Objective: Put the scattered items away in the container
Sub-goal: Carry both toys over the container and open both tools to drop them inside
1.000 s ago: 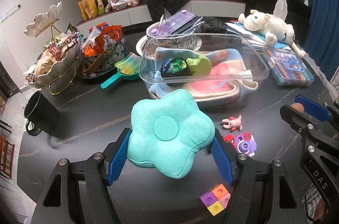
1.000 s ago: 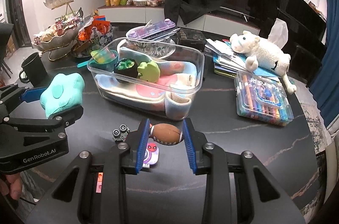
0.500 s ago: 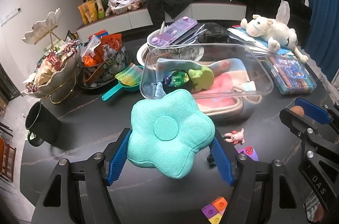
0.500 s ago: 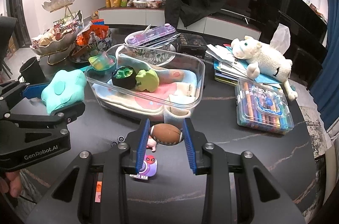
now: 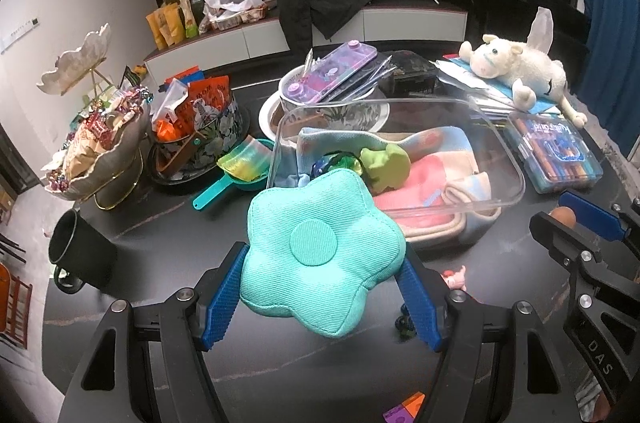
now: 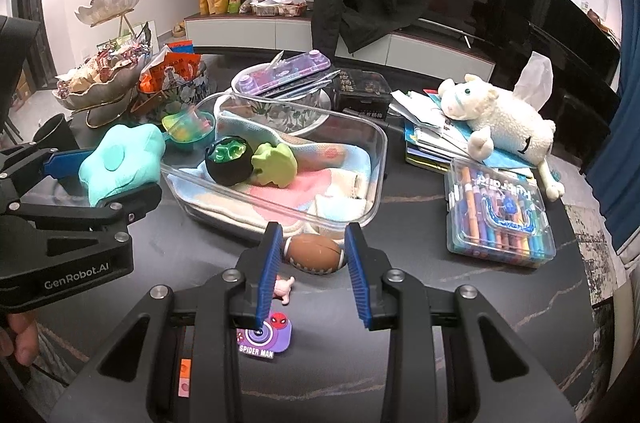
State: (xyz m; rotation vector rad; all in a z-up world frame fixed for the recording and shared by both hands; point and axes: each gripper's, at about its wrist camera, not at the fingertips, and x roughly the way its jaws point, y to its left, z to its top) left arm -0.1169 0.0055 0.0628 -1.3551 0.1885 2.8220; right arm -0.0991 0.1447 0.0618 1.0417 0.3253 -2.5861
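**Operator:** Two items are in hand. Starting at the left: what is the state of the left gripper [image 5: 322, 299]?

**Technician:** Its jaws are clamped on the teal flower cushion [image 5: 320, 259], held clear of the dark table [image 5: 168, 235] just short of the near left corner of the clear container [image 5: 516, 179]. The cushion is soft, so I judge it will sag once freed. Carry it over the rim before opening, and lower it onto the folded blanket [image 5: 432, 179] beside the green toy [image 5: 386, 163], not onto the wall.

**Operator:** What lies between the two grippers?

**Technician:** A small pink figure [image 6: 283, 287] and a Spider-Man badge [image 6: 264, 337] lie loose on the table, not yet collected. Do not sweep them with either tool.

**Operator:** And the right side?

**Technician:** The right gripper [image 6: 314, 273] has its jaws closed on the small brown football [image 6: 315, 254], close to the container's near wall. The ball is smooth and rounded; I expect it to roll. Release it low, over the blanket. Deposit one item at a time, so the tools do not meet above the container.
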